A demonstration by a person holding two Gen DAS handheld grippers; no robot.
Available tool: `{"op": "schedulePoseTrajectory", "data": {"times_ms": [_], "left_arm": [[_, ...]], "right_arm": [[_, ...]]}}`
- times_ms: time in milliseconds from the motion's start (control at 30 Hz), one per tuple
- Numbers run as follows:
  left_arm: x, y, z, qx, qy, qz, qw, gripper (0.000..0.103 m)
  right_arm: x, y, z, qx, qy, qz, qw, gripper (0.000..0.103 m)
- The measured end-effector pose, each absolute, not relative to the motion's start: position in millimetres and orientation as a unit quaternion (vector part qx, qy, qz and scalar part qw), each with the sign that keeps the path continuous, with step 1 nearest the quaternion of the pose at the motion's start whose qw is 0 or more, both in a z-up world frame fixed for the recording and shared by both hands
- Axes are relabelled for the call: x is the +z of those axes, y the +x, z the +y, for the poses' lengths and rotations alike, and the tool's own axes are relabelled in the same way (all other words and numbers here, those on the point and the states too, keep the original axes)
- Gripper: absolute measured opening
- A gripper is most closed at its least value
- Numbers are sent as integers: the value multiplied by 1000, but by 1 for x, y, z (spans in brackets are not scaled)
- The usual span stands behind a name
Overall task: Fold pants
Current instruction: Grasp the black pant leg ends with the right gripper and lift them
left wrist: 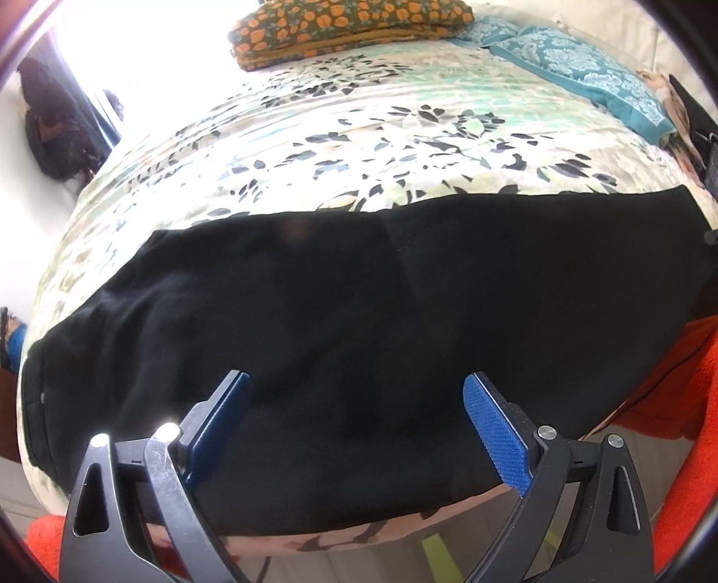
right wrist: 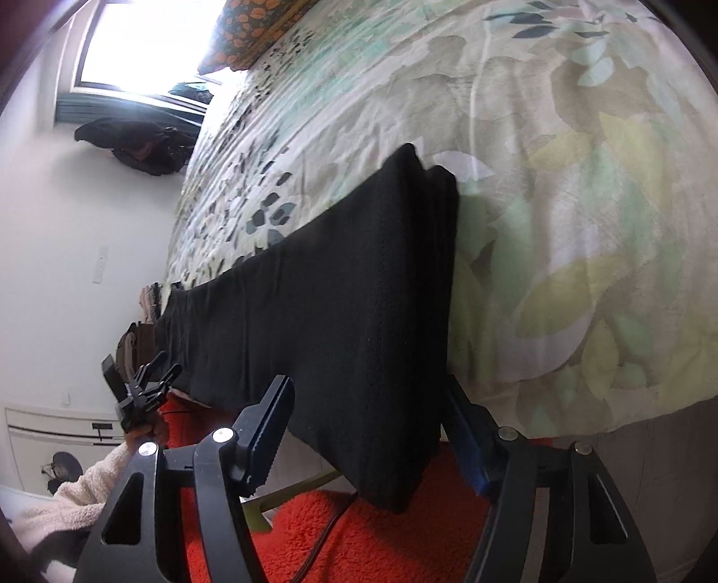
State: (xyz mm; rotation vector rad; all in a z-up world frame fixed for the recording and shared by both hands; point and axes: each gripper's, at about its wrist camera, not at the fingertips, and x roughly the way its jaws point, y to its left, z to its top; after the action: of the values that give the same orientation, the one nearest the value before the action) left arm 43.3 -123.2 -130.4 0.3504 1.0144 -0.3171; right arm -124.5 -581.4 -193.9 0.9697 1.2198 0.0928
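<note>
Black pants (left wrist: 336,305) lie flat, folded lengthwise, across the near part of a floral bed, waist at the left and legs running right. My left gripper (left wrist: 356,403) is open above the middle of the pants, near the bed's front edge, holding nothing. In the right wrist view the pants (right wrist: 341,305) stretch away from the leg hems, which hang over the bed's edge. My right gripper (right wrist: 372,430) is open, with the hem end between its two fingers. The left gripper (right wrist: 148,381) shows small at the far end.
The floral bedspread (left wrist: 359,134) covers the bed. An orange-flowered pillow (left wrist: 350,27) and a teal patterned cloth (left wrist: 574,76) lie at the far end. An orange fuzzy garment (right wrist: 359,533) is below the bed's edge. Dark clothes (right wrist: 134,143) hang by the window.
</note>
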Motion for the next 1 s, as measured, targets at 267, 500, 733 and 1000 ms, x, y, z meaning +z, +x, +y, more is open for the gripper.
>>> {"op": "schedulePoseTrajectory", "data": {"times_ms": [267,500,733,1000], "left_arm": [[-145,34,-175,-228,177,491,822,96],[-148,48,-151,-223,111,521,816,98],[-105,62,-41,-160,-5,484,860,98],[-98,62,78,-52,-119,457,880,98]], "right_arm": [[-171,-130,-572,20,469,491,734,19],[-110,-98,-501,91,499,409,759,19],[-94,-10,-368,179,509,393,744,19],[-118,87,-210,209,454,441,746,18]]}}
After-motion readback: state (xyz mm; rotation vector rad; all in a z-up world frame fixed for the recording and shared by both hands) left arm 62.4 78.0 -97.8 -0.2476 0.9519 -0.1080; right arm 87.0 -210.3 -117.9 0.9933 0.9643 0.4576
